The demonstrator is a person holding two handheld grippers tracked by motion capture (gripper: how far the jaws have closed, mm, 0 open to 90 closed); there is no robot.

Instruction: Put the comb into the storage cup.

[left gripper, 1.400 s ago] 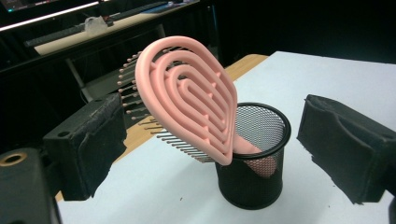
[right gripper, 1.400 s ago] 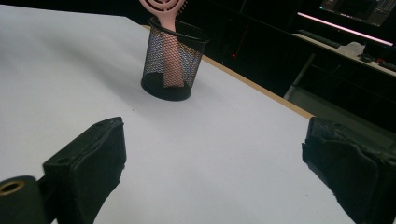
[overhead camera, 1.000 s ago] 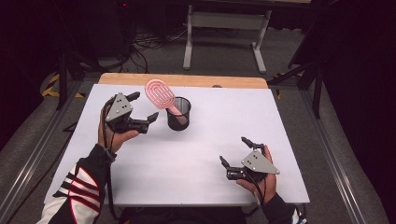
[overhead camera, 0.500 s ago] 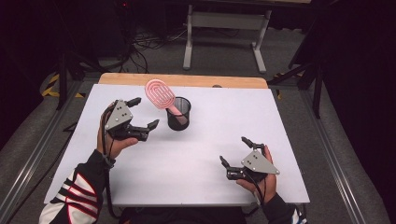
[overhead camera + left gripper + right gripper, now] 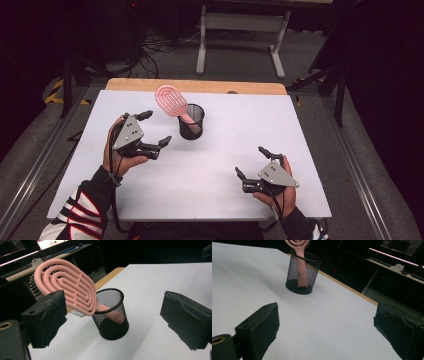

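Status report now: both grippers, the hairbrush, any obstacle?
Left gripper open, beside cup. Right gripper open, near table front. Pink hairbrush stands handle-down in black mesh cup. Nothing in the way.

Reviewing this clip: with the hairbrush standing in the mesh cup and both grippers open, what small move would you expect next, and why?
Probably the left gripper backs off a little more toward the person. Its fingers are spread wide and hold nothing, while the pink hairbrush already stands handle-down in the black mesh cup, leaning on its rim. The right gripper sits open, well apart from the cup.

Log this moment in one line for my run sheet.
left gripper: open, beside cup | right gripper: open, apart | pink brush: handle in mesh cup
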